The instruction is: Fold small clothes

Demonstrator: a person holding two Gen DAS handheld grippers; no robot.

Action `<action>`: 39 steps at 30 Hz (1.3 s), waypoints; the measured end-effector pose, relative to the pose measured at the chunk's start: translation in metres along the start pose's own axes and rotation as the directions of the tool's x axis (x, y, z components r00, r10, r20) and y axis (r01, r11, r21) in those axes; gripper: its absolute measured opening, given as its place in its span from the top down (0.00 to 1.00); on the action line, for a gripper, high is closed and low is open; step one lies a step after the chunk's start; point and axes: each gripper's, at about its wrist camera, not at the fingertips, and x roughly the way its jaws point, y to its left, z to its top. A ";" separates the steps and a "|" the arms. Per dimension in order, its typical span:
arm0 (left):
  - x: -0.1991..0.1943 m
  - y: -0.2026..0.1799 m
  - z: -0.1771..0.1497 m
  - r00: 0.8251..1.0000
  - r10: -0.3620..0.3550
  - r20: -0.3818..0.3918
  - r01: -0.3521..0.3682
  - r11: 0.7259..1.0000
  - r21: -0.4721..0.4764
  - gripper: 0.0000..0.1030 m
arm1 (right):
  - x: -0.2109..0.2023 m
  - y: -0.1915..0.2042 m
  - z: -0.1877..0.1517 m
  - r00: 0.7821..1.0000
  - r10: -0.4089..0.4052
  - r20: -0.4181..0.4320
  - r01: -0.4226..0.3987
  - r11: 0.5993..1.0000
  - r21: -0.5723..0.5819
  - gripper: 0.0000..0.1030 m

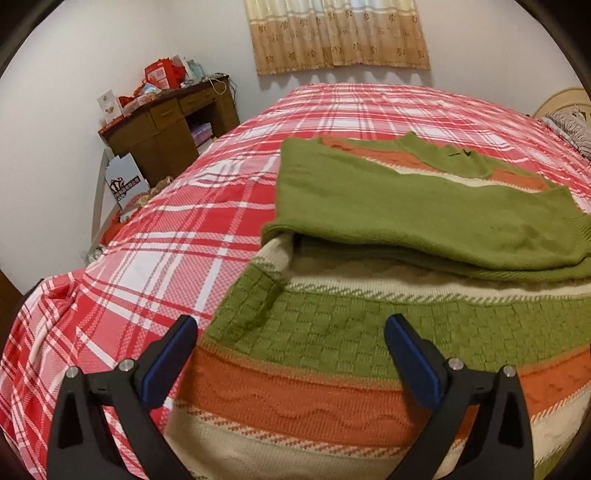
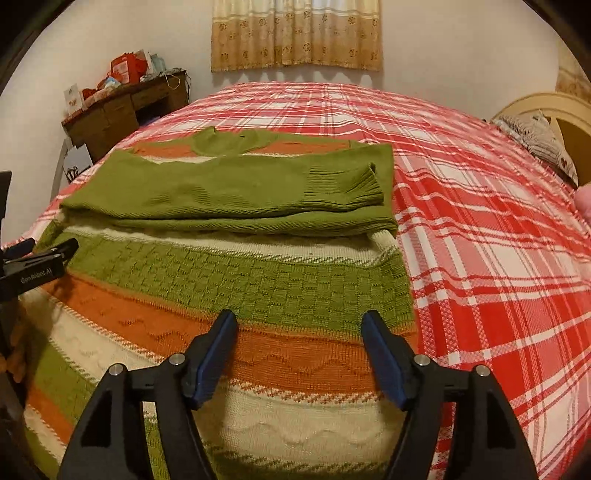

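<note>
A knitted sweater (image 1: 332, 332) (image 2: 229, 280) in green, orange and cream stripes lies flat on the bed. Both green sleeves (image 1: 424, 214) (image 2: 236, 195) are folded across its chest, with a ribbed cuff (image 2: 354, 184) near its right edge. My left gripper (image 1: 290, 328) hangs open above the sweater's lower left part, nothing between its blue pads. My right gripper (image 2: 299, 323) is open too, above the lower right part near the side edge, with only the knit beneath it. The left gripper's black body (image 2: 37, 262) shows at the left edge of the right wrist view.
The bed carries a red and white plaid cover (image 1: 166, 229) (image 2: 498, 240). A cluttered brown desk (image 1: 166, 122) (image 2: 118, 107) stands against the far wall under a curtain (image 1: 340, 33). A pillow (image 2: 539, 144) and headboard (image 2: 554, 107) are at the right.
</note>
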 end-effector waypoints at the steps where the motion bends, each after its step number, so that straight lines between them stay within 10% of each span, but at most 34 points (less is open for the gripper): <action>1: 0.000 0.001 0.000 1.000 -0.007 0.000 0.007 1.000 -0.006 0.00 | -0.003 -0.003 0.003 1.000 0.009 0.021 -0.009 1.000 0.010 0.31; 7: 0.001 0.000 -0.003 1.000 0.005 0.009 -0.005 1.000 -0.001 0.00 | -0.016 -0.016 0.059 0.987 -0.041 0.156 0.038 0.999 0.023 0.35; 13: 0.001 0.002 -0.004 1.000 -0.002 0.017 0.002 1.000 -0.005 0.00 | 0.055 -0.020 0.080 0.997 -0.059 -0.055 0.059 0.998 -0.006 0.35; 17: 0.007 0.013 -0.004 0.996 -0.086 -0.012 0.085 0.994 -0.064 0.00 | 0.038 -0.028 0.069 0.995 -0.082 -0.047 0.083 0.997 0.010 0.34; 25: -0.015 0.013 -0.026 0.992 -0.128 0.012 0.128 0.992 -0.025 0.00 | -0.098 -0.043 -0.010 0.994 0.022 0.112 -0.017 0.999 -0.046 0.33; 39: -0.082 0.069 -0.099 0.978 -0.208 0.000 0.208 0.978 -0.001 0.00 | -0.155 -0.050 -0.160 0.978 0.191 -0.081 -0.189 0.981 0.031 0.33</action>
